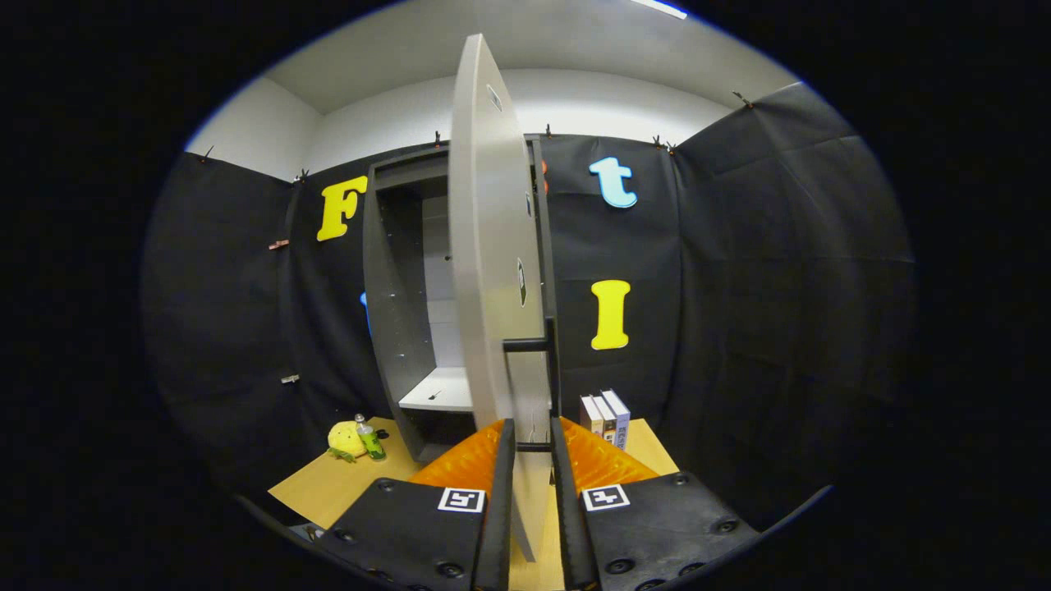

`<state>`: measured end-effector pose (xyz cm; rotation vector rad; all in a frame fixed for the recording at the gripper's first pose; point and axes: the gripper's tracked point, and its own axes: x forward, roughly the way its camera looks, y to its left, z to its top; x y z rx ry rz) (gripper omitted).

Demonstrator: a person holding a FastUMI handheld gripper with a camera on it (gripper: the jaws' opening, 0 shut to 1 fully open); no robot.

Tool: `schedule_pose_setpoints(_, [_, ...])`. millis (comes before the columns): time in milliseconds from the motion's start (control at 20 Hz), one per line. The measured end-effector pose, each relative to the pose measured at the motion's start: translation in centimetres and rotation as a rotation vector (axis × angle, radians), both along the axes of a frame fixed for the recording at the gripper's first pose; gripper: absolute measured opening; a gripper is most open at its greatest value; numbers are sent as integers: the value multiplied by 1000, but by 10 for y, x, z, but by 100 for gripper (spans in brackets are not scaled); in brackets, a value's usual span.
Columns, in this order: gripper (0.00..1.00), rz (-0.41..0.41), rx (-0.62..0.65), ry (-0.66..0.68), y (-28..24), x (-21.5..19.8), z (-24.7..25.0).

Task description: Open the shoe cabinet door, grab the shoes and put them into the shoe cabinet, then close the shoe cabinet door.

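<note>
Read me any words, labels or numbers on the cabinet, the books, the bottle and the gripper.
Books: spine print too small to read.
Bottle: label too blurred.
Cabinet door: small stickers, unreadable.
Gripper, fingers straddling the door edge by the handle: two square pattern markers, no words.

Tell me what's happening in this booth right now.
A person's hand-held tool has its two fingers closed on the edge of the grey shoe cabinet door, just below the door's black handle. The door stands swung out, edge-on to the camera, and the cabinet shows a bare white shelf inside. A yellow plush toy with a small green bottle lies on the floor left of the cabinet; books stand to its right.
</note>
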<state>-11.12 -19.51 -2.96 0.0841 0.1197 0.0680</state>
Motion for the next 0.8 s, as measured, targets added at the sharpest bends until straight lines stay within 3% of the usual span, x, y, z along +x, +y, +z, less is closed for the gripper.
schedule_pose_setpoints(300, [25,-59,1,-10,-26,-19,4])
schedule_pose_setpoints(800, [25,35,15,94,41,-16,-46])
